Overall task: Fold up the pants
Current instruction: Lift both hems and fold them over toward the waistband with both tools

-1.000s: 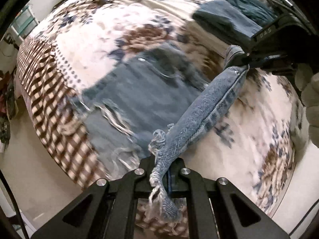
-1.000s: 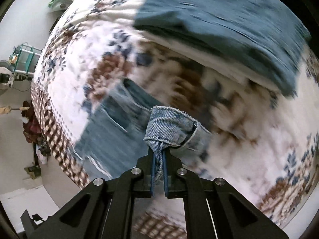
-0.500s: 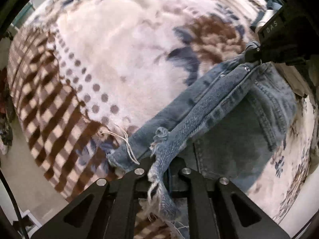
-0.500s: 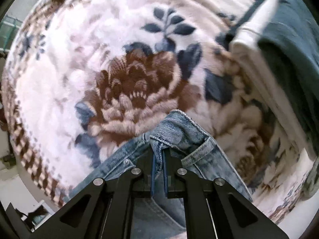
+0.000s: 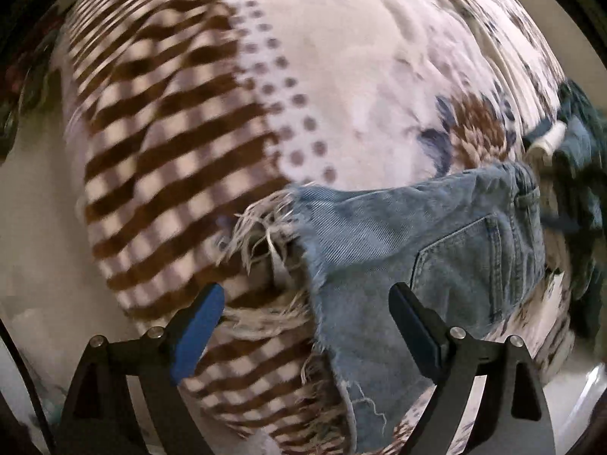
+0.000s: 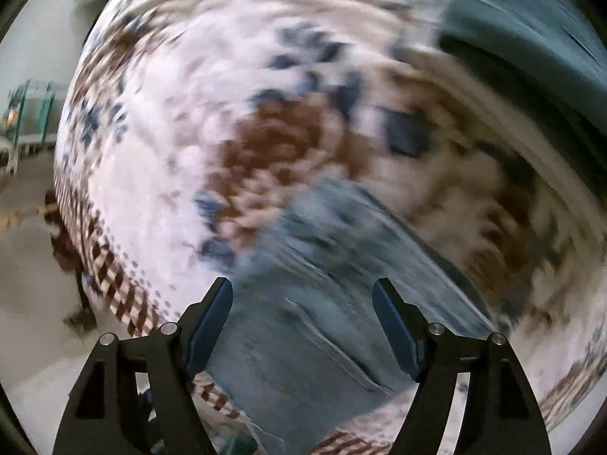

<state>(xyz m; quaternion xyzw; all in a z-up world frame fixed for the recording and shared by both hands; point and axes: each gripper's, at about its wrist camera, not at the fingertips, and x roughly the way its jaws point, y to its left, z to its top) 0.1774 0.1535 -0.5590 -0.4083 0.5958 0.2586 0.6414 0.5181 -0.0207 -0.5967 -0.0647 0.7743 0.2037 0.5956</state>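
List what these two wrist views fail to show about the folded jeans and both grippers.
- Right wrist view: motion blur smears the jeans; seams and fold edges unreadable.
- Left wrist view: the jeans' near end runs under the left gripper and off the bottom edge.
- Layers beneath the top denim: hidden by it.
- Dark clothes at the right edge: cut off, blurred.
- Right gripper: open; height above the denim unclear.

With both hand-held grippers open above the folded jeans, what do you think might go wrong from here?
1. The jeans lie near the blanket's checked border; a careless tug might drag them off the edge.
2. The frayed hem sits loose near the left hand-held gripper; threads might snag on its fingers.
3. The right hand-held gripper's view is motion-blurred, so a hasty regrasp may miss.
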